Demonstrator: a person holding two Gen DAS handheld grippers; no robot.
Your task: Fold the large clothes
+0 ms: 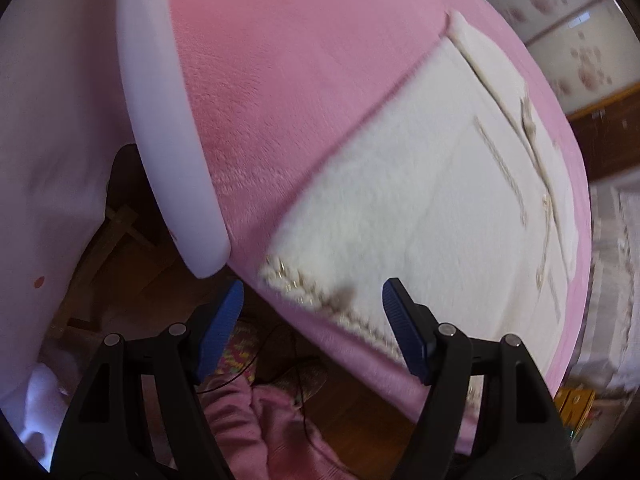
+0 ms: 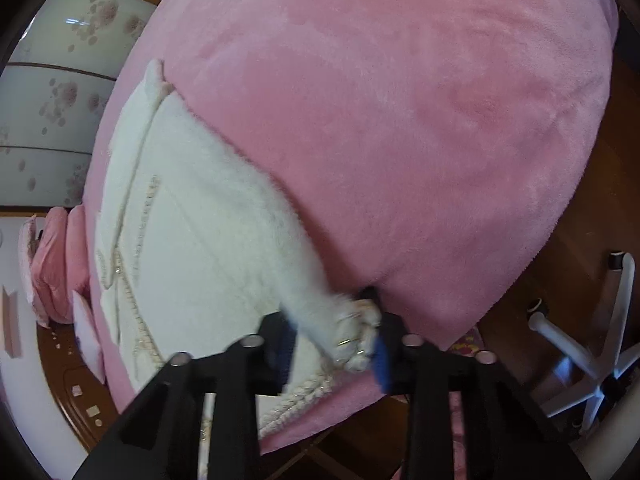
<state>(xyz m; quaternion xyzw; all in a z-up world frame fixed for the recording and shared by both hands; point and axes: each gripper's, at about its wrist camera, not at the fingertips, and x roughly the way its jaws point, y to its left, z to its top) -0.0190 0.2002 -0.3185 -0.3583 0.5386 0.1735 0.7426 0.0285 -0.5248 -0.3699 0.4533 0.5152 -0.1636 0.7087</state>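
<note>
A white fuzzy garment (image 1: 420,184) with beaded trim lies spread on a pink plush cover (image 1: 300,60). My left gripper (image 1: 312,320) is open, its blue pads (image 1: 224,320) on either side of the garment's trimmed hem corner (image 1: 304,288), just short of it. In the right wrist view the same garment (image 2: 192,216) lies on the pink cover (image 2: 400,120). My right gripper (image 2: 336,344) is shut on a bunched trimmed corner of the garment (image 2: 356,340), lifted off the surface, with cloth stretching from it.
A white rounded chair arm or edge (image 1: 160,120) crosses the left wrist view. Pink cloth (image 1: 260,420) and a cable lie on the wooden floor below. A white swivel chair base (image 2: 592,340) stands at the right. Pink pillows (image 2: 56,264) lie at left.
</note>
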